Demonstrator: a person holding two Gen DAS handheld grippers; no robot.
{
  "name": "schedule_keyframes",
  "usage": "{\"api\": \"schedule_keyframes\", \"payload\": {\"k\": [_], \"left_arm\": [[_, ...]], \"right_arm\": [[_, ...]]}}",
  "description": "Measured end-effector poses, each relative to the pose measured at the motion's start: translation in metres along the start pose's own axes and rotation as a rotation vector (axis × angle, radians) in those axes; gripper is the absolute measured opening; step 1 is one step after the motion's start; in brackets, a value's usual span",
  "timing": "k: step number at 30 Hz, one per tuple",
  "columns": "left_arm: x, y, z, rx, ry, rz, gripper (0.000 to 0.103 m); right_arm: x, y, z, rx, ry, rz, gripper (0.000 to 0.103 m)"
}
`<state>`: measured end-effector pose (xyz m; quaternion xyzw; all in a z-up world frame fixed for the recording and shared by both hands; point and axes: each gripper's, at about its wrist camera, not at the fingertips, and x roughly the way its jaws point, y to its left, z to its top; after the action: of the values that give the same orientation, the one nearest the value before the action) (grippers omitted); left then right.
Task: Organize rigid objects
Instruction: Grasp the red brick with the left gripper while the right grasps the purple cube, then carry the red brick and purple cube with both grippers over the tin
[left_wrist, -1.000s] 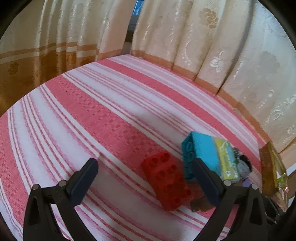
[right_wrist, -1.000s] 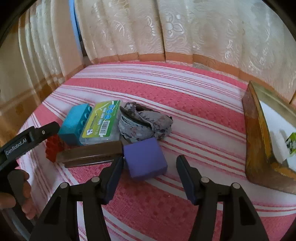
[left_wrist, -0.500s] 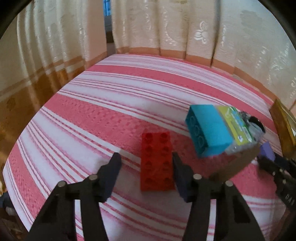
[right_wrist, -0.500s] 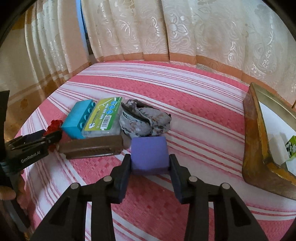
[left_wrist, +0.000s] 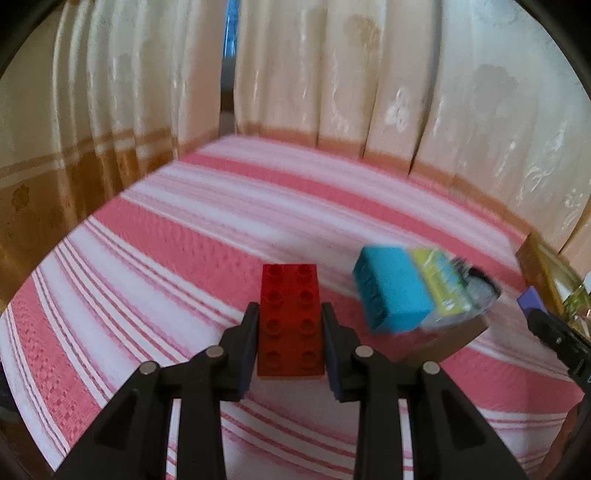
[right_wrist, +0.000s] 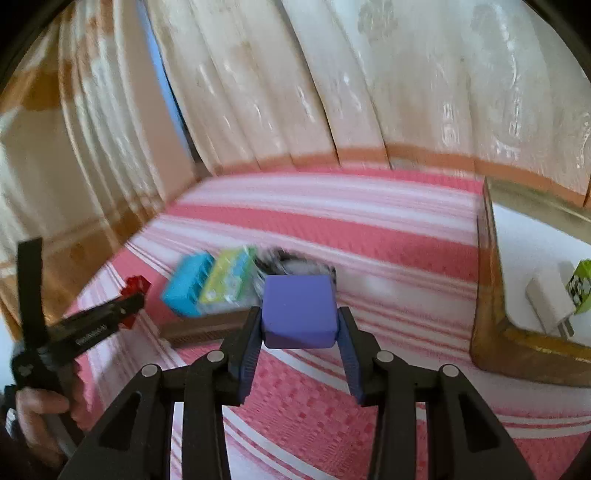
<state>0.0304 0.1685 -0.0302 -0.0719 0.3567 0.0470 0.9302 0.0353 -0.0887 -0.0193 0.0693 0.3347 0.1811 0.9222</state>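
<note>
On the striped cloth (left_wrist: 184, 258) in the left wrist view, the left gripper (left_wrist: 289, 314) clamps the red brick (left_wrist: 290, 325), bare cloth ahead. In the right view, the right gripper (right_wrist: 299, 314) pinches the purple cube (right_wrist: 298, 310), the tray's (right_wrist: 487, 295) edge near.

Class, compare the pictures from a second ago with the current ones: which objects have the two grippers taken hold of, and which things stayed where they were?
The left gripper closed on the red studded building brick; the right gripper closed on the purple cube, and both pieces now look raised. The turquoise building brick, green-labelled clear packet and brown flat bar stay clustered on the striped cloth; the golden tray is unmoved.
</note>
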Motion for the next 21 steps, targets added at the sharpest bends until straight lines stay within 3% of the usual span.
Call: {"api": "schedule_keyframes", "payload": {"k": [3, 7, 21], "left_arm": [[-0.014, -0.010, -0.001, 0.008, -0.079, -0.032, 0.031], [-0.024, -0.034, 0.000, 0.040, -0.122, -0.087, 0.031], [-0.035, -0.145, 0.002, 0.203, -0.166, -0.205, 0.031]], "right_arm": [[-0.016, -0.002, 0.003, 0.019, -0.072, 0.063, 0.042], [-0.031, -0.008, 0.005, 0.037, -0.132, 0.088, 0.043], [-0.065, -0.056, 0.006, 0.088, -0.252, -0.026, 0.043]]}}
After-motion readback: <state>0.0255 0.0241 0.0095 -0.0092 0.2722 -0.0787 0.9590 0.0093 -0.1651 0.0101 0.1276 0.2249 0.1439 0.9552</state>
